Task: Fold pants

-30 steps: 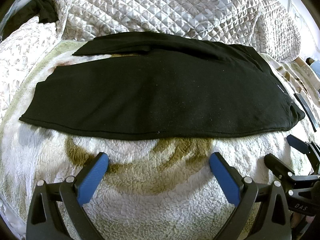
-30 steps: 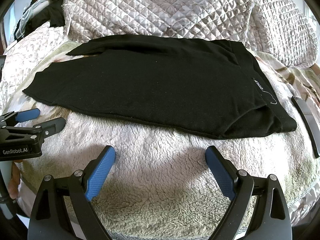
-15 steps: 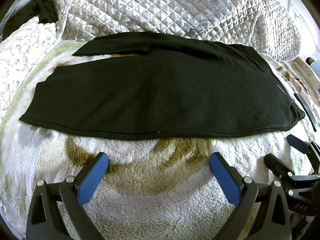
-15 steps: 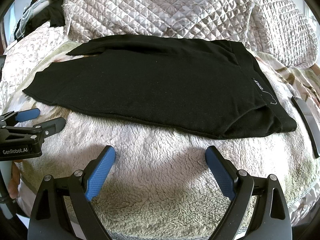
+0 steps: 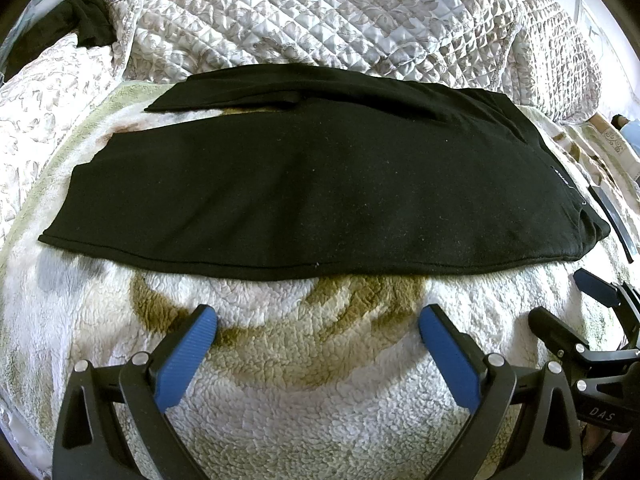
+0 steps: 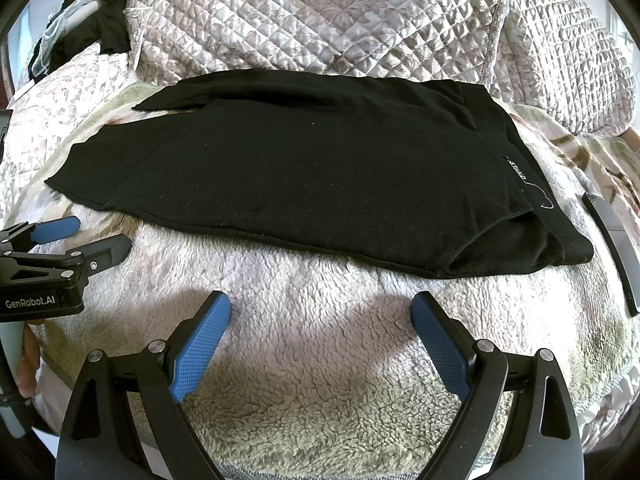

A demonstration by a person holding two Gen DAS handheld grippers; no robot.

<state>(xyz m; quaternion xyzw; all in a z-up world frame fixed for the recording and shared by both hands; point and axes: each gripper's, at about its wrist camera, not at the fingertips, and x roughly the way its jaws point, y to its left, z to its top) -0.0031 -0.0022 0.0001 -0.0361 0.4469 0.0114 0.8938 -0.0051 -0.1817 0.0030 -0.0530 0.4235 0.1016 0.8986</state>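
Observation:
Black pants (image 5: 320,184) (image 6: 304,168) lie flat across a fleece blanket, one leg laid over the other, waistband to the right and leg hems to the left. My left gripper (image 5: 318,322) hovers open over the blanket just short of the pants' near edge, nothing between its blue pads. My right gripper (image 6: 320,312) is also open and empty, near the waistband end. Each gripper shows at the edge of the other's view: the right gripper (image 5: 568,304) and the left gripper (image 6: 88,236).
A fluffy cream and olive fleece blanket (image 5: 304,400) covers the bed. A quilted bedspread (image 5: 340,16) rises behind the pants. A dark flat strip (image 6: 612,248) lies right of the waistband. More dark clothing (image 6: 108,28) sits at the far left.

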